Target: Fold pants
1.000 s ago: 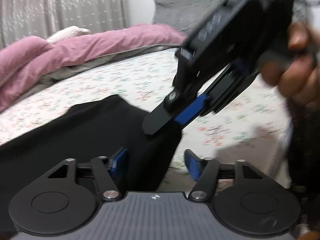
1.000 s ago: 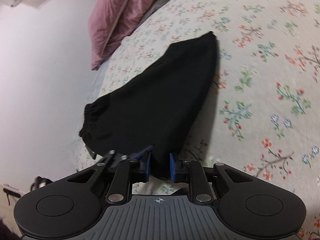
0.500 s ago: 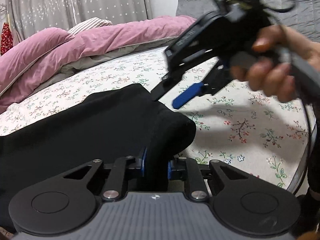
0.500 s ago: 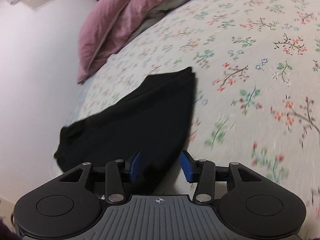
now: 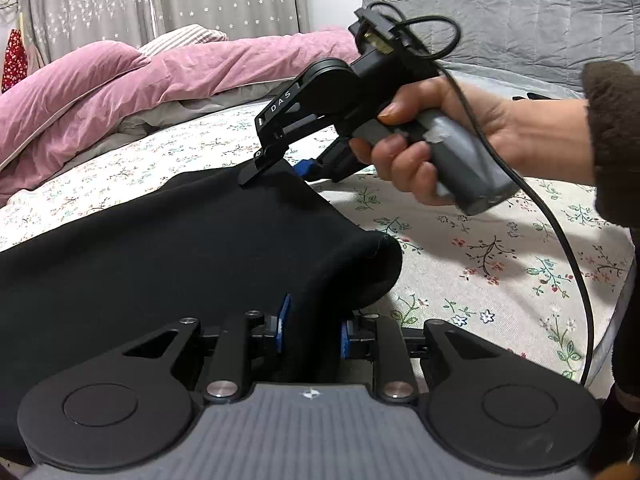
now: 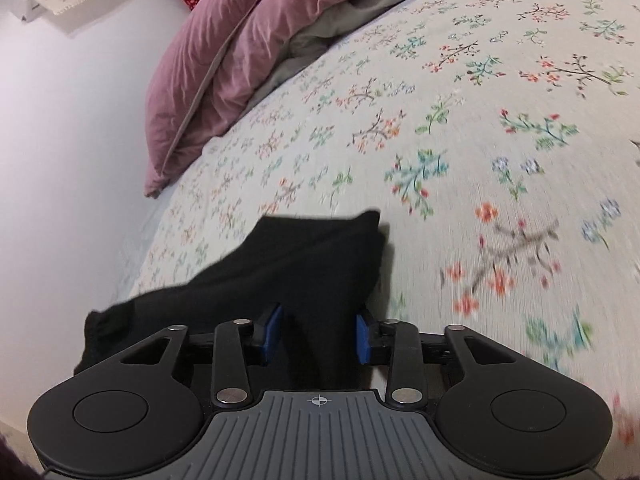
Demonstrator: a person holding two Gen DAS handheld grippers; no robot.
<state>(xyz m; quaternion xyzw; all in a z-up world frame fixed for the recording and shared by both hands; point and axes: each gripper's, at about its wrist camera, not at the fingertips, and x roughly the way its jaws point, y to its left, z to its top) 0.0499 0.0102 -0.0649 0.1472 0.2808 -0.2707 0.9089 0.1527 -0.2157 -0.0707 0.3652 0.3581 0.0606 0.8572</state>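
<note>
Black pants [image 5: 160, 260] lie spread over the floral bedsheet [image 5: 480, 248]. My left gripper [image 5: 313, 326] is shut on a rolled edge of them at the near side, and fabric fills the gap between its blue pads. A hand [image 5: 440, 132] holds my right gripper [image 5: 276, 174] at the far edge of the pants, one finger resting on top of the cloth. In the right wrist view the pants [image 6: 312, 264] pass between the pads of that gripper [image 6: 320, 332]. Its jaws are closing but still stand apart around the fabric.
A pink duvet [image 5: 120, 80] is bunched along the far left of the bed, also seen in the right wrist view [image 6: 240, 40]. A grey quilted pillow [image 5: 500, 20] sits at the back right. The bed's edge [image 5: 616, 344] runs down the right, and a white wall [image 6: 60, 140] borders the bed.
My left gripper closed on the near edge of the pants. My right gripper let go of its fold, moved down and away, and now straddles the far edge.
</note>
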